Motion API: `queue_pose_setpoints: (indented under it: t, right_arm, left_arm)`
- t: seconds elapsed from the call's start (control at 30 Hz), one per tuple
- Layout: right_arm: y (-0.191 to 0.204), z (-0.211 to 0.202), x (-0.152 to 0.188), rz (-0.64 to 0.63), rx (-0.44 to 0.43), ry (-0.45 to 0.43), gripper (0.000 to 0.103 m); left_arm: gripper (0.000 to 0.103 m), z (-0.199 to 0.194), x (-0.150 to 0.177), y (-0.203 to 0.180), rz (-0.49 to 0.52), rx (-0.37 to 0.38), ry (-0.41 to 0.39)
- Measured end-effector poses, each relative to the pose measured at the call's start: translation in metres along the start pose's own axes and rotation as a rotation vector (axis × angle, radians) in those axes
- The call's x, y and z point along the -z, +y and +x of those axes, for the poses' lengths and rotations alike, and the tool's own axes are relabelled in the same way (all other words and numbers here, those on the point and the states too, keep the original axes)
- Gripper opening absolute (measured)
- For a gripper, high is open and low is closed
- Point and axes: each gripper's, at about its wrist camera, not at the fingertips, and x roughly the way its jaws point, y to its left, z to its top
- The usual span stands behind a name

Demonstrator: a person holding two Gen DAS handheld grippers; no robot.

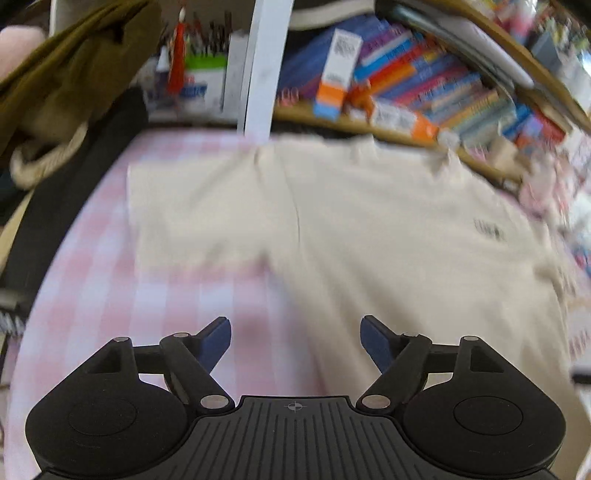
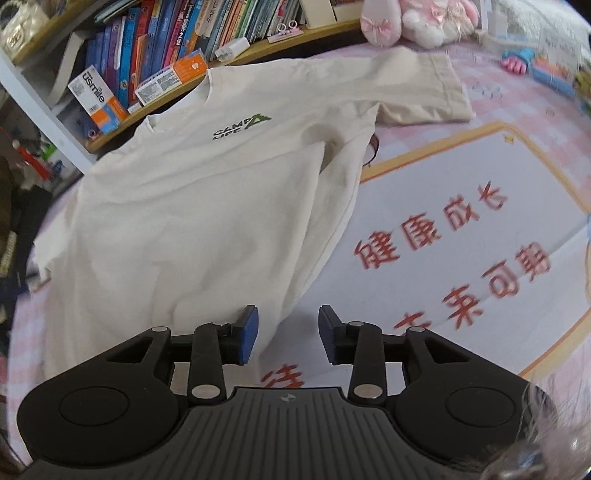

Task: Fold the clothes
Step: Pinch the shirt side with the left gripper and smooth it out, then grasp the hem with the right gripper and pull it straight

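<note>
A cream T-shirt with a small green and black chest logo lies spread face up on a pink checked bed cover. Its one sleeve reaches out toward the far right. In the left wrist view the same T-shirt is blurred, with the other sleeve laid out flat to the left. My left gripper is open above the cover at the shirt's lower left side edge, holding nothing. My right gripper is open over the shirt's lower right hem corner, empty.
A low wooden shelf packed with books runs along the far side of the bed. Plush toys sit at the far right. A printed mat with red characters lies right of the shirt. An olive bag hangs at the left.
</note>
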Motion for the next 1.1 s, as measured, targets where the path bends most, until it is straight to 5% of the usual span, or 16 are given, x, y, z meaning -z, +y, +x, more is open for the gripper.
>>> queue_pose_setpoints:
  t: [0.3, 0.63, 0.7, 0.77, 0.93, 1.03, 1.1]
  right_arm:
    - [-0.002, -0.001, 0.012, 0.061, -0.002, -0.010, 0.032]
    - [0.006, -0.021, 0.038, -0.005, -0.182, 0.153, 0.033]
    - [0.012, -0.024, 0.040, -0.042, -0.211, 0.177, 0.029]
    - [0.021, -0.027, 0.037, -0.078, -0.250, 0.176, 0.006]
    - [0.065, -0.022, 0.005, -0.145, -0.373, 0.121, 0.002]
    - [0.087, -0.027, -0.011, -0.197, -0.361, 0.095, 0.006]
    - [0.080, -0.030, -0.004, -0.234, -0.303, 0.127, 0.038]
  left_arm:
    - [0.079, -0.031, 0.059, -0.009, -0.087, 0.081, 0.082]
    - [0.079, -0.034, 0.074, -0.029, -0.074, 0.144, 0.085]
    - [0.079, -0.035, 0.072, -0.029, -0.077, 0.147, 0.072]
    - [0.079, -0.037, 0.069, -0.025, -0.088, 0.144, 0.056]
    - [0.079, -0.044, 0.067, -0.016, -0.119, 0.125, 0.035]
    - [0.079, -0.051, 0.072, -0.012, -0.121, 0.117, 0.023]
    - [0.079, -0.052, 0.077, -0.009, -0.129, 0.111, 0.023]
